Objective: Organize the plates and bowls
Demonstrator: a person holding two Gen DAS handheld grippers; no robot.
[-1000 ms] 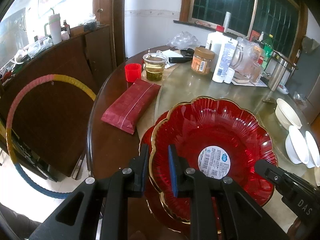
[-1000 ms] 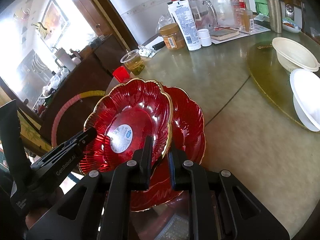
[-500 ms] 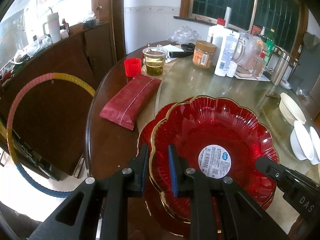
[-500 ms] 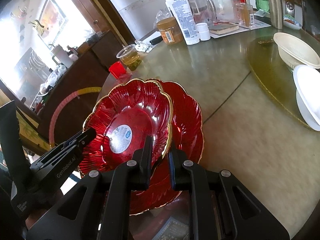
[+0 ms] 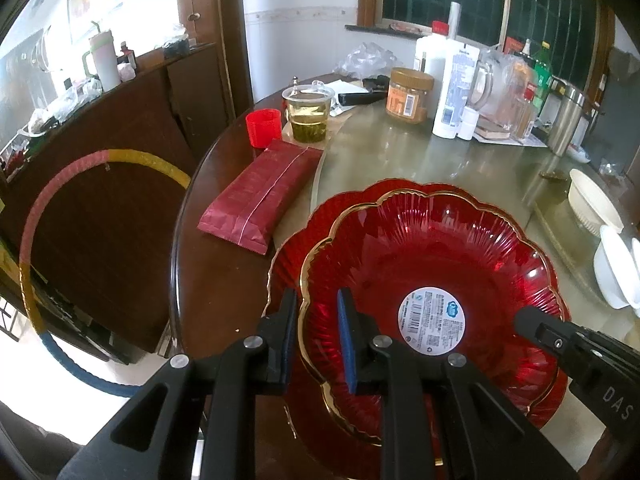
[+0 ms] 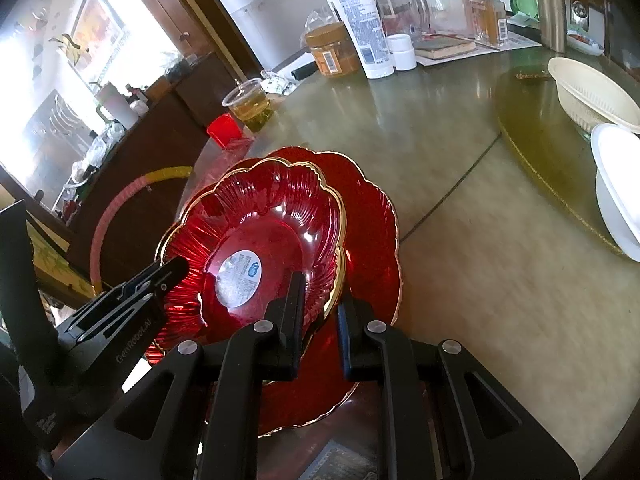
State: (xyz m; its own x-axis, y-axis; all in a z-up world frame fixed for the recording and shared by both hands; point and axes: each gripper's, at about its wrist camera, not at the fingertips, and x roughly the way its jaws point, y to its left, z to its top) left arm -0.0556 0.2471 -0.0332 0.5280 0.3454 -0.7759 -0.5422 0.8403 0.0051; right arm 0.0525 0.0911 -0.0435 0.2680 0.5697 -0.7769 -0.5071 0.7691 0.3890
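Observation:
A red glass bowl (image 5: 432,264) (image 6: 260,216) with a scalloped gold rim and a round white label in its middle hangs over a wider red plate (image 5: 292,248) (image 6: 372,232) on the table. My left gripper (image 5: 318,336) (image 6: 152,280) is shut on the bowl's near left rim, one finger inside and one outside. On the opposite rim my right gripper (image 6: 320,312) (image 5: 560,344) is shut in the same way. Whether the bowl touches the plate beneath, I cannot tell.
A cream bowl (image 5: 592,208) (image 6: 588,92) and white bowls (image 5: 616,272) (image 6: 616,184) sit at the right on a glass turntable. A dark red packet (image 5: 260,200), a red cup (image 5: 262,126), a cup of tea (image 5: 308,116), jars and bottles crowd the far side. The table's edge (image 5: 176,264) runs at the left.
Both grippers keep their hold on the bowl's rim. A little more of the plate shows beyond the bowl's far edge. The grip itself looks the same.

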